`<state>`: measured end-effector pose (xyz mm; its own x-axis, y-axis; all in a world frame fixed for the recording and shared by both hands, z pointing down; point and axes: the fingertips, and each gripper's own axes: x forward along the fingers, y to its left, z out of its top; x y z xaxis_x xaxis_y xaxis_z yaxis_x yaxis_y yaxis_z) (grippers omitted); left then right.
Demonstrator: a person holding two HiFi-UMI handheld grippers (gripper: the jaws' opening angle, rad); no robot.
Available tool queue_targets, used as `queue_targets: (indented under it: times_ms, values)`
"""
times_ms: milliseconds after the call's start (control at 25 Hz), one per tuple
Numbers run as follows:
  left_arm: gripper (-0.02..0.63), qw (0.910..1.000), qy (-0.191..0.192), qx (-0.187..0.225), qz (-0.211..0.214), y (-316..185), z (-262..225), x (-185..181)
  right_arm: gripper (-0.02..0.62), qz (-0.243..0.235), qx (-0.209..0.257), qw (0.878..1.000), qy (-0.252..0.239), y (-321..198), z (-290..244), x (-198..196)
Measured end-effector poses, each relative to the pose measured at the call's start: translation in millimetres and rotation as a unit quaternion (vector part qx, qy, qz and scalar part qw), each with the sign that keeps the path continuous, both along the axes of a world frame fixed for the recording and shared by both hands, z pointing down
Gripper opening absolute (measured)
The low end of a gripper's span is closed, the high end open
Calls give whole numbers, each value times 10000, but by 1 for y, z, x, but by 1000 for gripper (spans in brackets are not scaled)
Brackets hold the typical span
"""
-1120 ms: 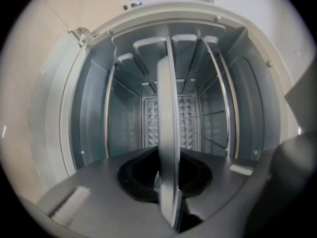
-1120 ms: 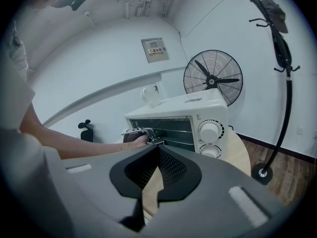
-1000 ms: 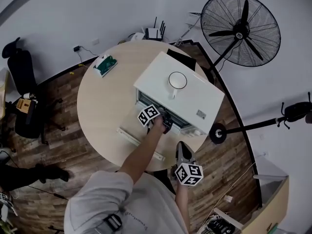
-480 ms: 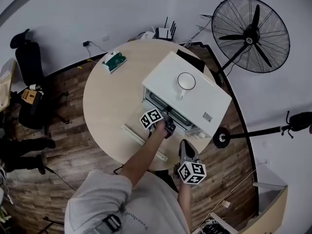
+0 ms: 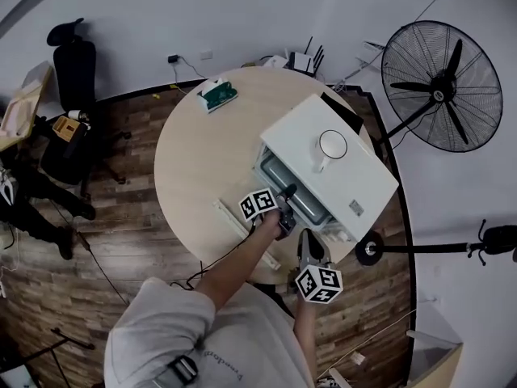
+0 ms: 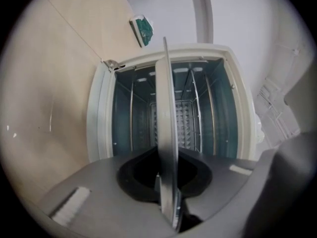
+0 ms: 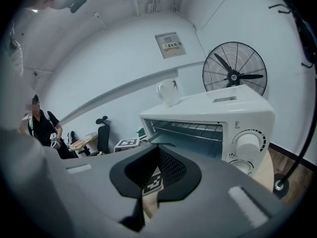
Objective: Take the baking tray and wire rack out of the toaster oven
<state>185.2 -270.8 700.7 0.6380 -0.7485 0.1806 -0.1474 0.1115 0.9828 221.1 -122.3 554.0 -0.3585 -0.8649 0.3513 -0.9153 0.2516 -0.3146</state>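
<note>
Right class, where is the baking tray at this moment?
The baking tray is clamped by its near rim in the left gripper, seen edge-on in that gripper's view, its far end inside the open toaster oven.

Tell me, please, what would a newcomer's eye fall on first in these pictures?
First the white toaster oven, door open, on the round table, with the left gripper clamped on the baking tray at the oven's mouth. Next the big black fan standing beside the table, at the head view's upper right.
</note>
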Motion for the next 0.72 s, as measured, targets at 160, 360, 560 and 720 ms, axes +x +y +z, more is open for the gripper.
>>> queue_targets:
  times_ms: [160,360,560,720]
  values:
    - [86,10000,20,26,-9,9,0,-8,-6,-282,24,9996,-3,-6,-2,-10]
    - [86,10000,10,16,21,23,1,-16,-6,-573,45,9983,-34,-10,-5,-24]
    - [81,10000,8,26,67,41,3,-28,-5,-881,26,9961,-57,-13,-2,-42]
    - [80,10000,15,39,79,58,4,-41,-5,-1044,11,9944,-151,-18,-1,-52]
